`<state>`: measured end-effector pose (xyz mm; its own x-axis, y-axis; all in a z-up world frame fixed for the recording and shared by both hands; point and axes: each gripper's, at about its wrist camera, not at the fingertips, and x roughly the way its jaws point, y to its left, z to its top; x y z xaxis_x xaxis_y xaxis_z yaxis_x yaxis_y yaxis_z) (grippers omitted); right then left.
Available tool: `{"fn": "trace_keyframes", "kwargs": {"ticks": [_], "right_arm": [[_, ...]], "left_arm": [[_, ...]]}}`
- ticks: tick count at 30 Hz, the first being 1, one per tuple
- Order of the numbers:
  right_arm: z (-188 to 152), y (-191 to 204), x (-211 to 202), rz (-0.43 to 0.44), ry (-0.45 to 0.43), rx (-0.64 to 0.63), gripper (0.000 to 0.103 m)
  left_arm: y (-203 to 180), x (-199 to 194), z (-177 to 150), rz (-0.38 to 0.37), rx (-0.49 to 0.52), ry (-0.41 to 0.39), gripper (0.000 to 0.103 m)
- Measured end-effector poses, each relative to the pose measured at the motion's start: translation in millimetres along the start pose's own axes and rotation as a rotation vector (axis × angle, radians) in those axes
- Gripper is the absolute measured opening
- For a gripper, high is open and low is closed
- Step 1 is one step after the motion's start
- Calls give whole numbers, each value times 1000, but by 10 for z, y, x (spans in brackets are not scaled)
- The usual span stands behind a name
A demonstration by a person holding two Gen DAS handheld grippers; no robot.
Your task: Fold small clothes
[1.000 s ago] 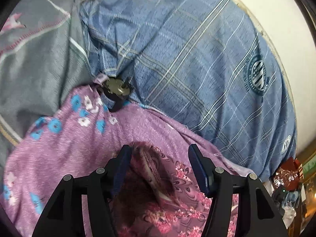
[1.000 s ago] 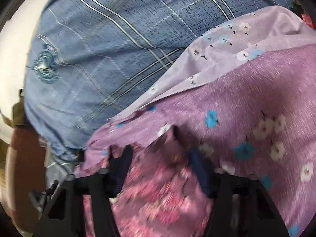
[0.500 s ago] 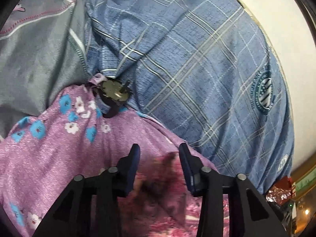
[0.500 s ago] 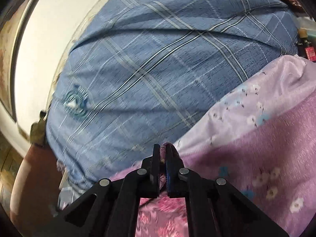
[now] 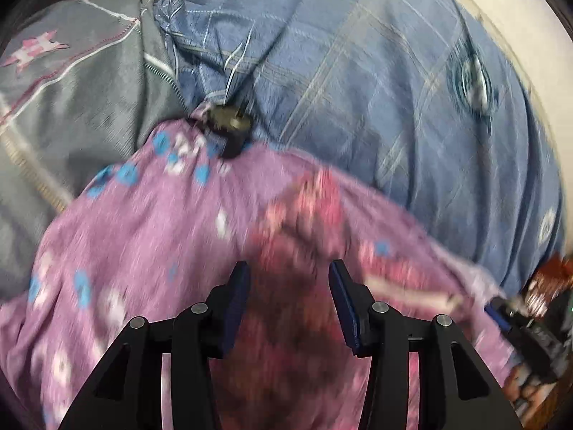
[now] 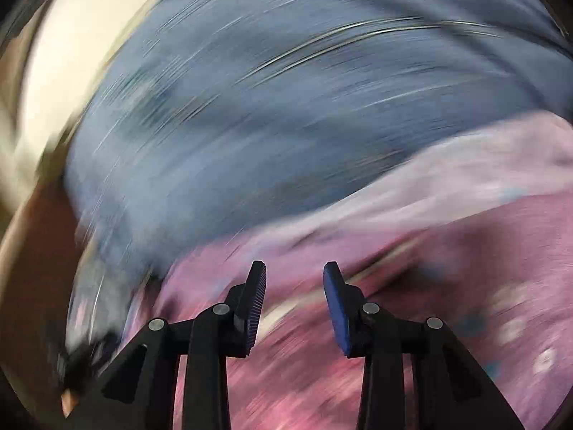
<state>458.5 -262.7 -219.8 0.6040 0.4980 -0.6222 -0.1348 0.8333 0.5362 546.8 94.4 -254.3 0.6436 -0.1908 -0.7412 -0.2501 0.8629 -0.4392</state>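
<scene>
Left gripper (image 5: 288, 286): the two fingers are held apart. Pink flowered cloth is seen between and under them, but it is not pinched.

Right gripper (image 6: 294, 292): the two fingers are held apart too. Nothing is clamped. This view is badly smeared, so little else can be told.

Small garment (image 5: 297, 236): a dark pink flowered piece is bunched up just in front of the left fingers. It is laid on top of the purple cloth.

Purple cloth (image 5: 143, 236): a big piece with blue and white flowers is spread under the small garment.

Blue checked sheet (image 5: 376, 89): it is spread behind, under the purple cloth.

Dark round thing (image 5: 229, 123): it is seen at the far edge of the purple cloth. What it is cannot be told.

Done so far: probably very little. No neat fold can be seen.

Left to do: the small garment must likely be gripped, laid flat and folded over.
</scene>
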Motion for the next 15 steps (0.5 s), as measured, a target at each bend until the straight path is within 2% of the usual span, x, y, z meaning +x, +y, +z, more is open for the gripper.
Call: {"fn": "trace_keyframes", "kwargs": {"ticks": [1,4,5,7,9,10,12,13,15], "right_arm": [[-66,157,71,17,39,-42,36],[-355,704,583,61,228,-146,34],[-428,777,710,55,268,-162,30],[-517,971,1110,-10,353,-207,32],[-418,1024,1355,-44,350,-208,32],[-274,1055,1470,-61,318,-204,30],[16,1065,1662,-117,238,-195,28],[109,1025,1728,-127,213,-177,28],[360,959,1814,-133,150,-108,30]], "left_arm": [[-9,-29,-118,49,10,5,45],[14,36,-316,97,18,41,44],[15,94,-346,117,22,64,44],[49,192,-336,160,46,71,46],[121,267,-241,196,53,40,45],[121,287,-188,225,64,20,44],[140,360,-62,348,122,-27,33],[191,415,-9,392,126,-14,32],[303,413,62,351,52,24,28]]}}
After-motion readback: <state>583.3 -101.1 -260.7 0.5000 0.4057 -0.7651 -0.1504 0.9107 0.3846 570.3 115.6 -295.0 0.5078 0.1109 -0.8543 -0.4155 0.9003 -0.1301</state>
